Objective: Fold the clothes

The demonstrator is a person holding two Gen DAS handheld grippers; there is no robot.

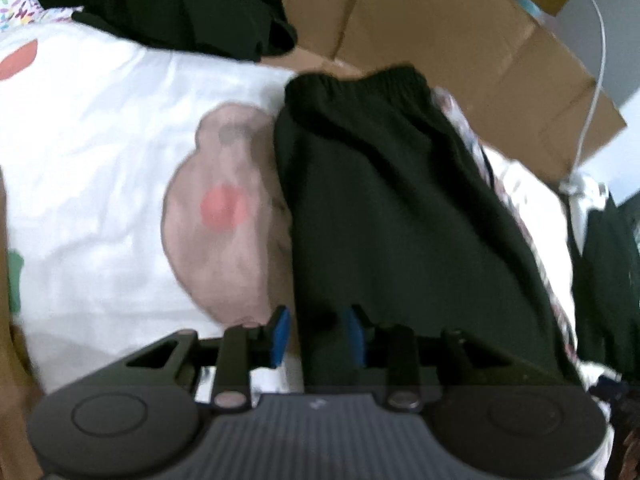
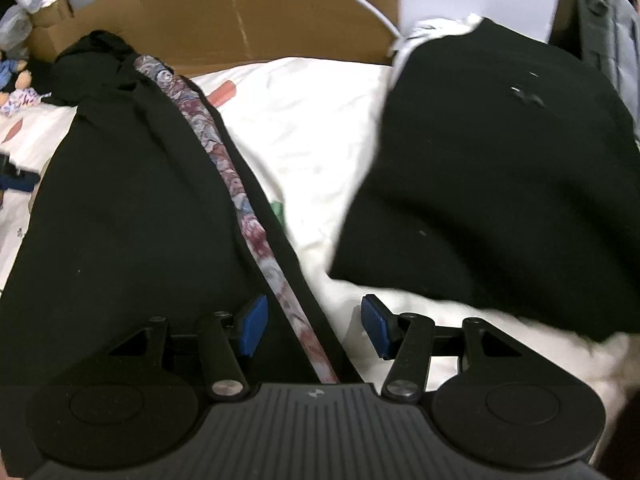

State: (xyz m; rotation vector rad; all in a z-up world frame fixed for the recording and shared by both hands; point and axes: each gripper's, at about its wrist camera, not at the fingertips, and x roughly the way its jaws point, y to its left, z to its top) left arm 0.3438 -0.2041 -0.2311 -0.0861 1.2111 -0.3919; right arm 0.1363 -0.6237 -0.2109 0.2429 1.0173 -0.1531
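Note:
A black garment with an elastic waistband (image 1: 392, 184) lies on a white printed bedsheet (image 1: 100, 152). Its near edge runs between the blue pads of my left gripper (image 1: 318, 334), whose jaws stand partly apart around the cloth. In the right wrist view the same black garment (image 2: 120, 208) lies at left with a floral patterned strip (image 2: 224, 160) along its edge. That edge passes between the blue pads of my right gripper (image 2: 316, 324), which is open wide. A second black garment (image 2: 500, 184) lies at the right.
Flattened cardboard boxes (image 1: 460, 48) stand behind the bed, also seen in the right wrist view (image 2: 224, 12). A white cable (image 1: 598, 60) hangs at right. Another dark clothes pile (image 1: 192, 4) lies at the back left. Dolls (image 2: 16, 80) sit at far left.

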